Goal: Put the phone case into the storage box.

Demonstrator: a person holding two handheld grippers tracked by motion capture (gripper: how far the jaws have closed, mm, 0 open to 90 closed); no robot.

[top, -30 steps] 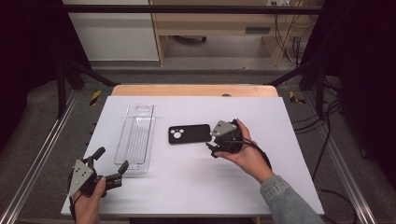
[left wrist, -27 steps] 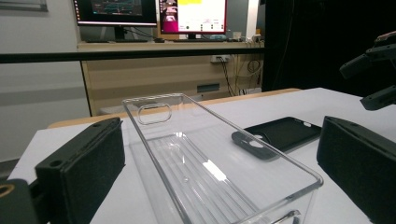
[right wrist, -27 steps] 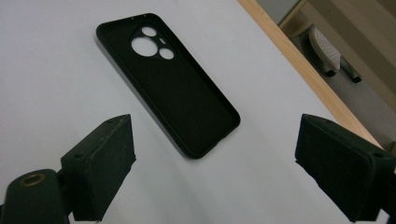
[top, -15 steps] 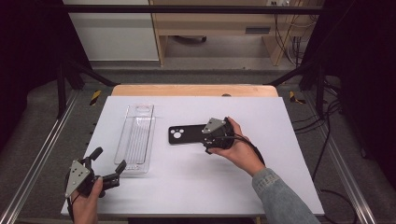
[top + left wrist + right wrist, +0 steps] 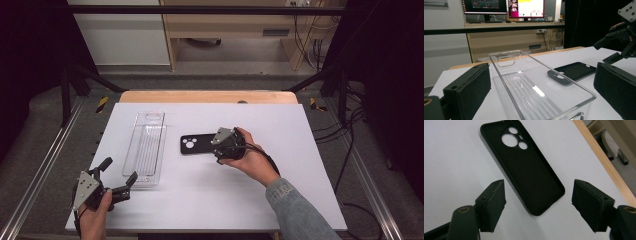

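**Right gripper positioned over phone case; grasp not yet made**

The right gripper (image 5: 537, 202) hovers at the near-right end of the black phone case (image 5: 197, 144), its jaws apart and just closing, with the case's end between them but untouched. The case lies flat, open side up, at table centre, camera cutouts toward the left. The left gripper (image 5: 117, 180) rests at the near-left corner, jaws apart and empty, facing the clear plastic tray (image 5: 146, 149).

Progress: approach complete; closing on the case, lifting and placing are judged outstanding.

Surroundings: the tray lies just left of the case, apart from it. The white table (image 5: 300, 190) offers no obstruction between case and tray.
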